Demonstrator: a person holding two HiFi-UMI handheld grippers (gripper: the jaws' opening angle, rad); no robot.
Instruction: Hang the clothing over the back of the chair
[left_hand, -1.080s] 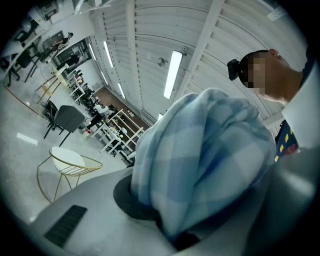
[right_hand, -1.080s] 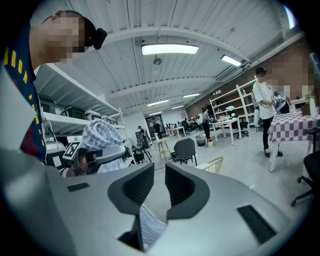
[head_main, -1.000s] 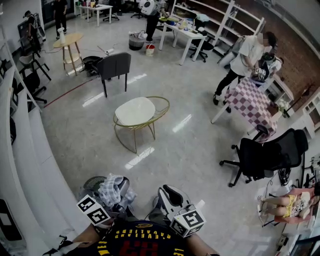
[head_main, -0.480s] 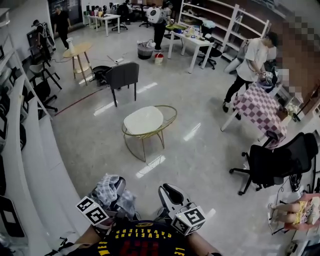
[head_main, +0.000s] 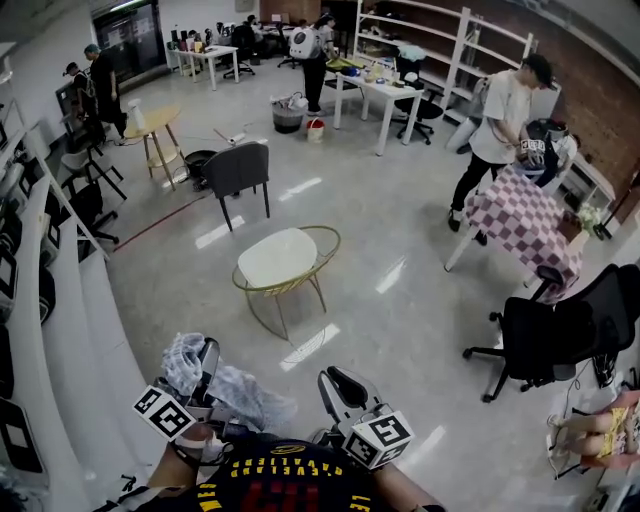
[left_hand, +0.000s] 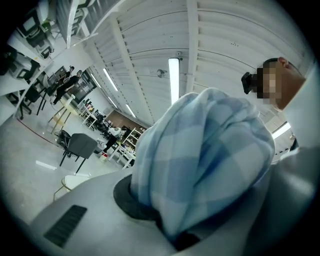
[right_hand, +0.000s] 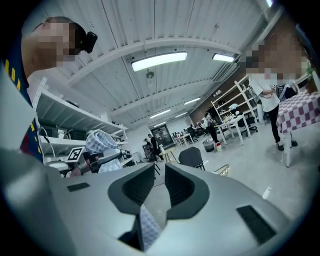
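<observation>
Clothing (head_main: 232, 388), a pale blue-and-white checked piece, hangs in the air close to your body, held by both of your tools and well apart from the dark grey chair (head_main: 238, 170). Your left gripper (head_main: 203, 360) has its jaws clamped on a thick bunch of the fabric. In the left gripper view that bunch swells up over the jaws, fills the middle of the frame and hides their tips. From there the cloth droops in a loose swag toward your right gripper (head_main: 340, 385). Its jaws stand almost together and pinch a thin fold of the same checked fabric deep between them, as the right gripper view shows. Both grippers reach out over the shiny floor (head_main: 400, 300). Ahead of you, between the clothing and the chair, stands a round white table (head_main: 272, 255) on a gold wire frame. The chair sits past it, with its backrest turned roughly toward you. To your right a black office chair (head_main: 545, 335) stands near a table covered by a checked tablecloth (head_main: 520, 215), and a person in a white top (head_main: 497, 115) bends over that table. White shelving (head_main: 60, 330) runs along your left side, and more people and desks fill the far end of the room.
</observation>
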